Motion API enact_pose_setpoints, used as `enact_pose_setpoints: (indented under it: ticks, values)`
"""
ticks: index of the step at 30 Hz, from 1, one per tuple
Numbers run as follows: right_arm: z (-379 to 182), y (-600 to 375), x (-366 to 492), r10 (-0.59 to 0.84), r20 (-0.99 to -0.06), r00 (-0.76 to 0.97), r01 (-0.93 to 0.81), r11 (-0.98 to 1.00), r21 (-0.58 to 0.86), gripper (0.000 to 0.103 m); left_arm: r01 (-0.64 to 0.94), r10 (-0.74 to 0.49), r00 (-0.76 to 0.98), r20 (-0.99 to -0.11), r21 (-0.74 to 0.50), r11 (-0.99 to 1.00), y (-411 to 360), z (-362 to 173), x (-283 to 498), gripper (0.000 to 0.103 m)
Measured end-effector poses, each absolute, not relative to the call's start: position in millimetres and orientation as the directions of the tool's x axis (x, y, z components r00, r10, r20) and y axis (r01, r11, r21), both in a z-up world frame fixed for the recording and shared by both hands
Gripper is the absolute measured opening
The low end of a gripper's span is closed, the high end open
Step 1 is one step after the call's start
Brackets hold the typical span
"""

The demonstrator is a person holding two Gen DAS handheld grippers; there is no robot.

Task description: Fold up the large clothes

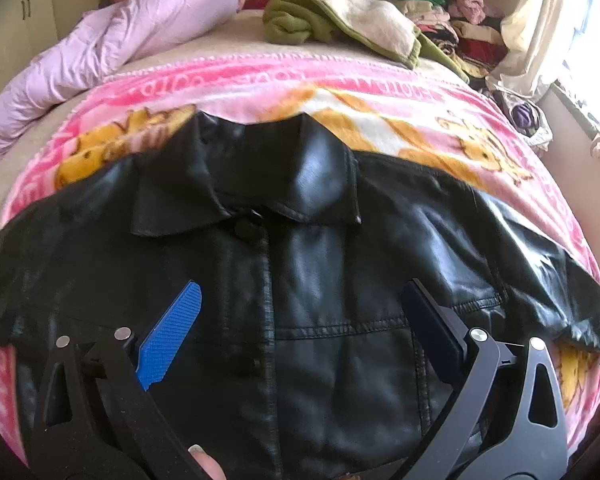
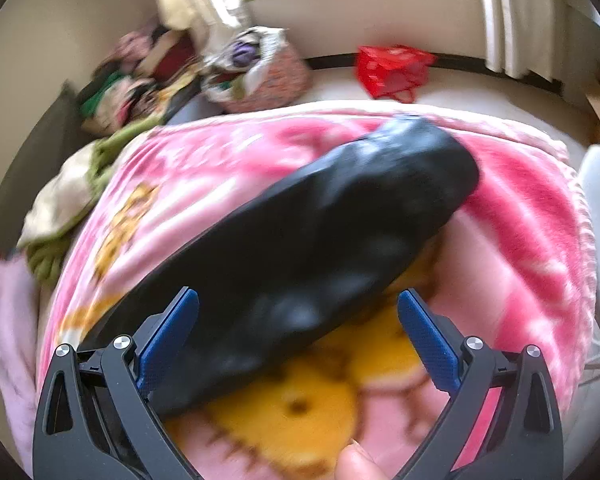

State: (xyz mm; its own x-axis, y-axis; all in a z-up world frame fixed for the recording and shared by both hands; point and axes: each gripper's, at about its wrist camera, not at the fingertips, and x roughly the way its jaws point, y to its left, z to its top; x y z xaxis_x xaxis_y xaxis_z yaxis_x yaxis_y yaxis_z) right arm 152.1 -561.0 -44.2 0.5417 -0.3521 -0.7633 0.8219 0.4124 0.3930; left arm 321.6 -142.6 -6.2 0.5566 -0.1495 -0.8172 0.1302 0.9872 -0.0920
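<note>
Left wrist view: the black leather jacket (image 1: 300,280) is laid front-up and buttoned on the pink blanket (image 1: 380,92), collar toward the far side. The left gripper (image 1: 300,320) is held above the chest panel, jaws spread wide, nothing gripped. A pile of clothes (image 1: 452,20) is seen at the far right.

Right wrist view: this view is blurred. The jacket sleeve (image 2: 340,220) is extended diagonally toward the far right, apparently unfolded. The right gripper (image 2: 298,332) is wide open over the sleeve's near end, nothing clamped.

Progress: the jacket is spread flat; no fold is evident. Sleeve and body folds remain.
</note>
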Motion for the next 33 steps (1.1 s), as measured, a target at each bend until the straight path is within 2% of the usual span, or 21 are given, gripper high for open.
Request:
enact_pose_setpoints:
  ticks: [4,7,9,11,12,14,18,24,28,33]
  values:
    - [-65,-595,150,-0.319,-0.782,0.535,0.836,0.335,0.435,0.099,0.140,-0.170,0.531,-0.830,-0.111,0.984,-147,-19,323,0.094]
    - [-82,-614,155,-0.249,-0.768,0.590,0.800,0.303,0.517,0.099,0.142,-0.180,0.529,-0.829,-0.123,0.982,-145,-22,322,0.094]
    - [-82,-618,160,-0.236,-0.742,0.628,0.773,0.303,0.558,0.095,0.145,-0.189,0.532,-0.825,-0.132,0.981,-141,-20,321,0.094]
    - [-73,-619,164,-0.248,-0.707,0.662,0.745,0.317,0.586,0.065,0.142,-0.188,0.538,-0.821,-0.132,0.981,-138,-16,321,0.094]
    - [-67,-618,164,-0.262,-0.695,0.669,0.740,0.322,0.591,0.058,0.140,-0.190,0.546,-0.816,-0.134,0.981,-136,-12,321,0.094]
    - [-52,-619,163,-0.288,-0.641,0.711,0.702,0.343,0.624,0.027,0.139,-0.197,0.557,-0.807,-0.143,0.980,-131,-5,320,0.094]
    - [-5,-604,176,-0.311,-0.540,0.782,0.619,0.484,0.618,0.010,0.148,-0.218,0.575,-0.789,-0.162,0.976,-121,11,319,0.094]
    - [79,-537,211,-0.216,-0.385,0.897,0.411,0.729,0.548,0.007,0.140,-0.233,0.591,-0.772,-0.187,0.972,-96,34,319,0.094]
    - [128,-456,248,-0.067,-0.313,0.947,0.211,0.867,0.452,0.006,0.100,-0.262,0.609,-0.749,-0.255,0.962,-62,49,319,0.094]
    - [150,-351,285,0.140,-0.263,0.955,-0.048,0.943,0.328,0.006,0.051,-0.329,0.661,-0.674,-0.398,0.916,5,65,312,0.094]
